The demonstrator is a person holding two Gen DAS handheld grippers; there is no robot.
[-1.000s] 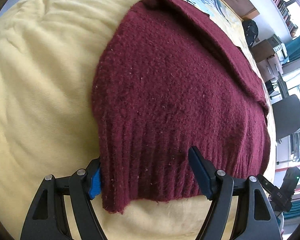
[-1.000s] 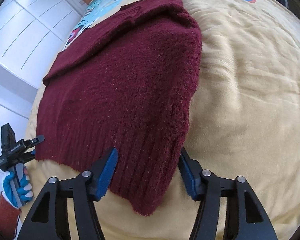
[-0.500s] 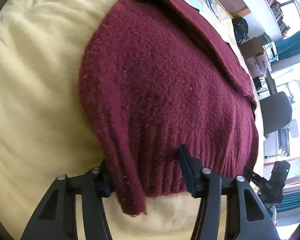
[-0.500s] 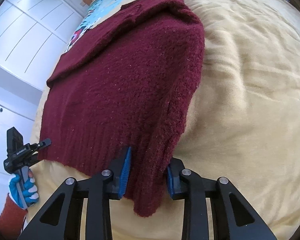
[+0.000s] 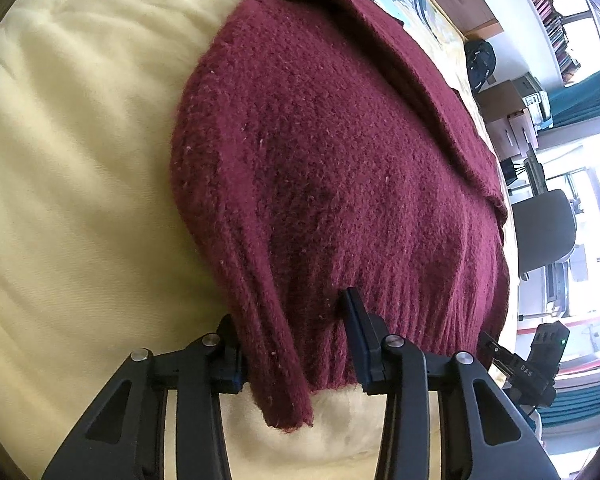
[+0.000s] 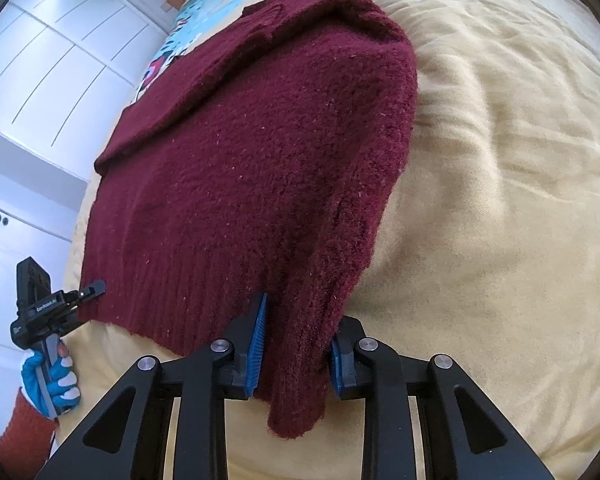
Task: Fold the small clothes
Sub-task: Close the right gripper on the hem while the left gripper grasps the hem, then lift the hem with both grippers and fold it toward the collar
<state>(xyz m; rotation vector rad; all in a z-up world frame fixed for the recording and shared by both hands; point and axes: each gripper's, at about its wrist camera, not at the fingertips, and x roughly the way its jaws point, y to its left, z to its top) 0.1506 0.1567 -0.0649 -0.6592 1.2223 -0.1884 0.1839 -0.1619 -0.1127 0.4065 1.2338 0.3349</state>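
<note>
The maroon knitted sweater [image 5: 340,168] lies spread on the yellow bedspread [image 5: 68,168] of a bed, its ribbed hem nearest the cameras and its sleeves apparently already turned in across the upper body. Each lower corner of the hem hangs bunched between a pair of jaws. The left hand-held gripper [image 5: 296,344] has just been closing and now pinches the hem's left corner, a tail of knit drooping below its pads. The right hand-held gripper [image 6: 296,344] has likewise just drawn together and is clamped on the right corner, the blue pads [image 6: 258,340] pressed into the fabric. In the right wrist view a gloved hand [image 6: 50,380] shows at the left edge, holding the other tool. The step in hand looks like securing the hem for a bottom-to-top fold. Next, I judge, both corners should rise together and travel toward the collar, kept level and evenly spaced so the knit does not skew or slip.
</note>
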